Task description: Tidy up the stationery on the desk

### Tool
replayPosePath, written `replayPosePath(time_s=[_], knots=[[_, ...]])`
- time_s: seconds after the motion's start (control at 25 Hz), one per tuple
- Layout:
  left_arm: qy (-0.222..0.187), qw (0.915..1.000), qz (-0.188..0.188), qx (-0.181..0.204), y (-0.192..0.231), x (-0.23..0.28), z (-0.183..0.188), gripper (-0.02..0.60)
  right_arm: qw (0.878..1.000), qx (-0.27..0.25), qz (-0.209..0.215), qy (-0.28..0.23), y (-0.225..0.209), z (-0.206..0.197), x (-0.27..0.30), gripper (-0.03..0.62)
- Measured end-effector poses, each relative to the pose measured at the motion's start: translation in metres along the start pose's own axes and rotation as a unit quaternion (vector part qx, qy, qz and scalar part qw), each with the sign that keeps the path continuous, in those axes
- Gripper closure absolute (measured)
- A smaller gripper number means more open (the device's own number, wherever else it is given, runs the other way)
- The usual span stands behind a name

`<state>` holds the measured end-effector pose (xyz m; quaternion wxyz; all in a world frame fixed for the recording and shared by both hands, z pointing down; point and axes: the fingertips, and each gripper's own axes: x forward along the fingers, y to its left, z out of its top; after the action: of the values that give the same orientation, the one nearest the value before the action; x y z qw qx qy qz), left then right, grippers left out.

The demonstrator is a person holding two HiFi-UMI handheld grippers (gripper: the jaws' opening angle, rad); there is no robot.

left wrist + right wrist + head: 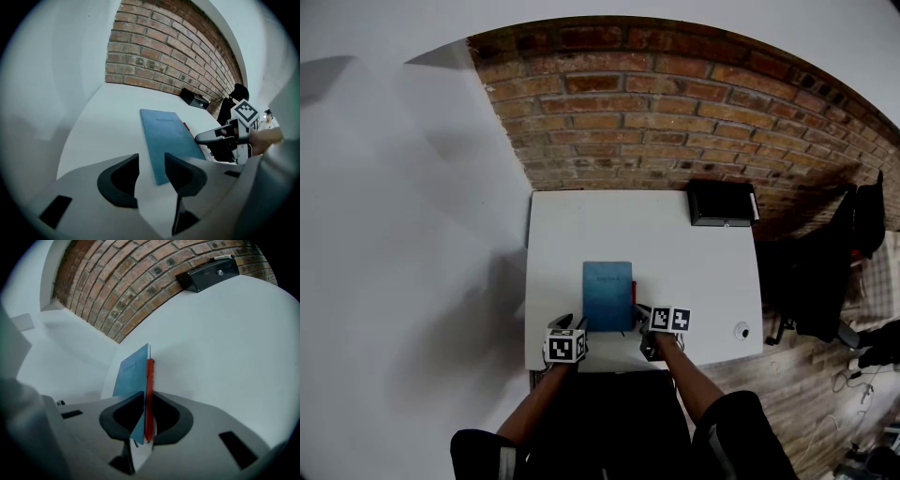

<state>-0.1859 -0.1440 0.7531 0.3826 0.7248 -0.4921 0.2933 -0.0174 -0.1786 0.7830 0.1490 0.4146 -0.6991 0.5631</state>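
Two grippers at the near end of a blue notebook, one clamped on a red pen.
One thin blue notebook [607, 295], with a plain matte cover and small print near its far end, lies flat on the white desk [703, 272] and stretches away from both tools. A slim red pen [149, 394] lies along its right edge, touching it. The right gripper [146, 401] points down at a slant, its jaws nearly together and clenched on the pen's near end. The notebook's near right corner sits in the same gap, on the left jaw's side. The left gripper [151, 161] also tilts down, released, jaws apart over bare desk, with the notebook's near left corner just ahead of its right jaw. Both forearms [694, 384] reach in from the desk's near edge.
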Motion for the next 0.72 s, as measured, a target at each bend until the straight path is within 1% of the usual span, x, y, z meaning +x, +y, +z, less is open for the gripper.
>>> replayPosePath(time_s=[0.16, 0.44, 0.56, 0.72], knots=[[0.000, 1.0000, 0.000, 0.000, 0.000, 0.001, 0.000, 0.405, 1.000, -0.003, 0.009, -0.007, 0.003, 0.003, -0.001, 0.528], [-0.007, 0.9999, 0.000, 0.010, 0.002, -0.002, 0.003, 0.405, 1.000, -0.011, 0.001, -0.023, 0.003, 0.007, -0.004, 0.528], [-0.025, 0.9995, 0.004, 0.018, 0.003, -0.007, 0.012, 0.405, 0.999, -0.014, -0.007, -0.041, 0.003, 0.011, -0.011, 0.528], [-0.065, 0.9971, 0.008, 0.039, 0.001, -0.015, 0.030, 0.405, 0.996, -0.023, -0.024, -0.079, 0.005, 0.016, -0.025, 0.528]])
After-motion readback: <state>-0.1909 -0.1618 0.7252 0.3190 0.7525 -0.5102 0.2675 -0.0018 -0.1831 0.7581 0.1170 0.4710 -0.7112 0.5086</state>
